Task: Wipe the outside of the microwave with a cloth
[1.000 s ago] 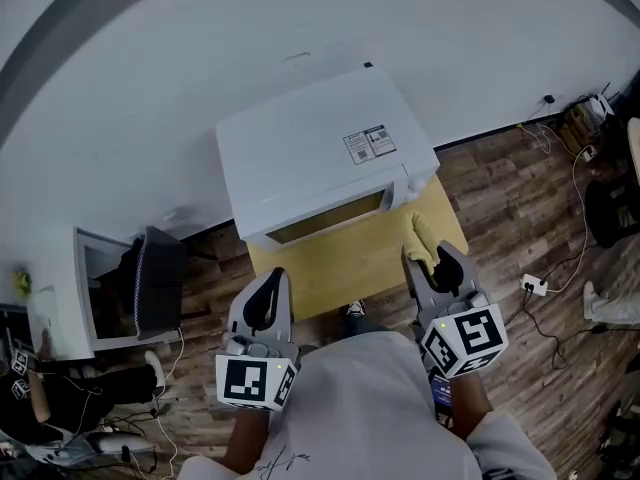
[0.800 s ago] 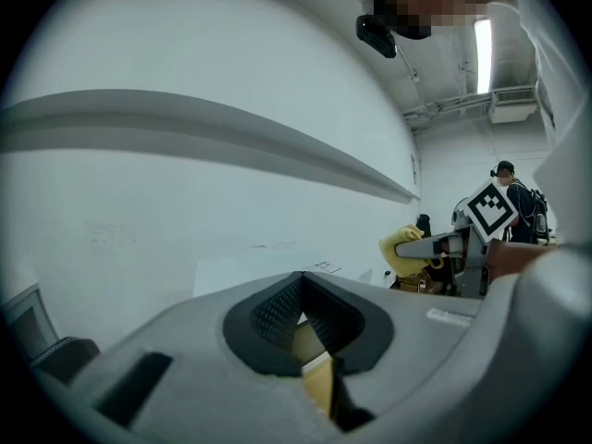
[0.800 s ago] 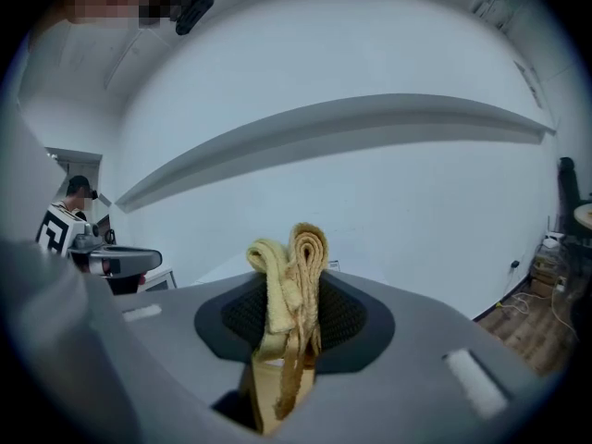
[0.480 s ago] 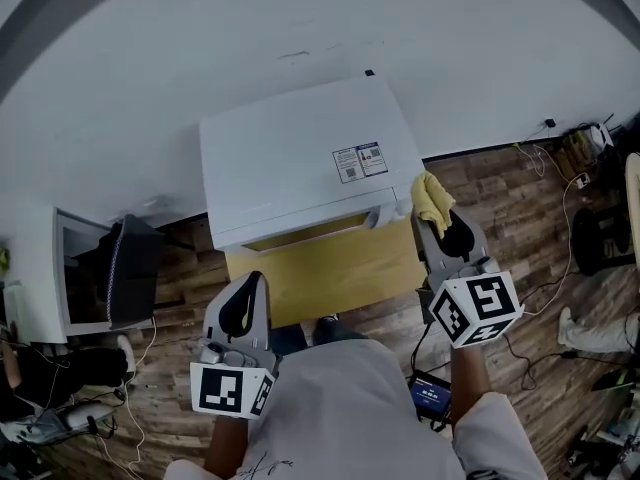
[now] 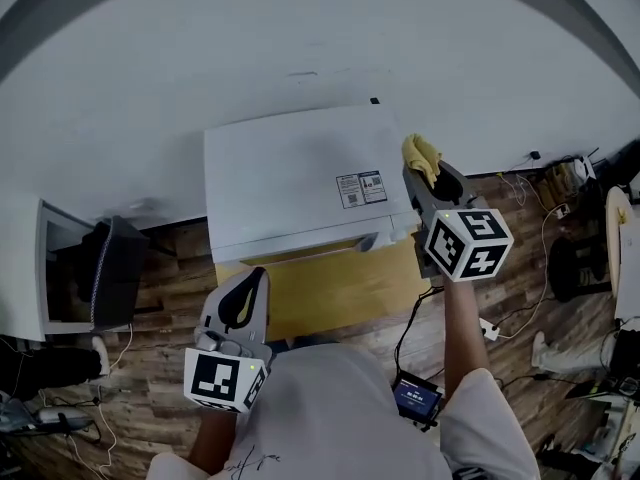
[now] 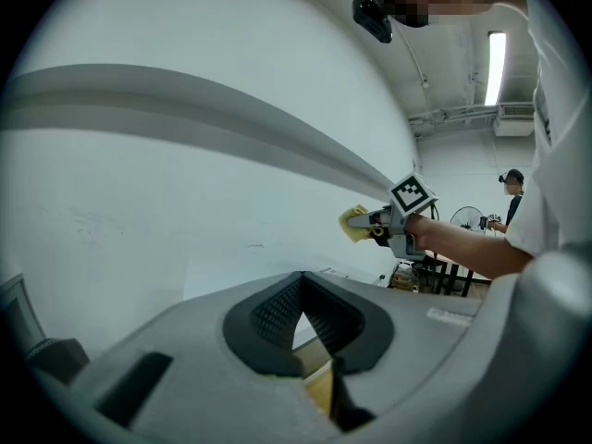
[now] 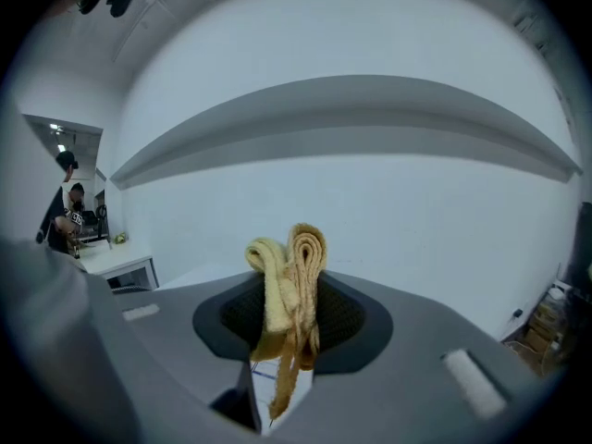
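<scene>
Head view: the right hand-held gripper (image 5: 432, 174) is pinching the folded yellow cloth (image 5: 420, 154), right up at the back right corner of the white microwave (image 5: 290, 178) — whether it touches, I can't call. The left hand-held gripper (image 5: 246, 290) hangs low by the yellow desk (image 5: 335, 293), jaws pressed together, nothing between them.

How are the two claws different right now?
The right claw pinches a yellow cloth; the left claw is shut on nothing. The right claw is up beside the microwave; the left claw sits low by the table. Both are grey with marker cubes.
</scene>
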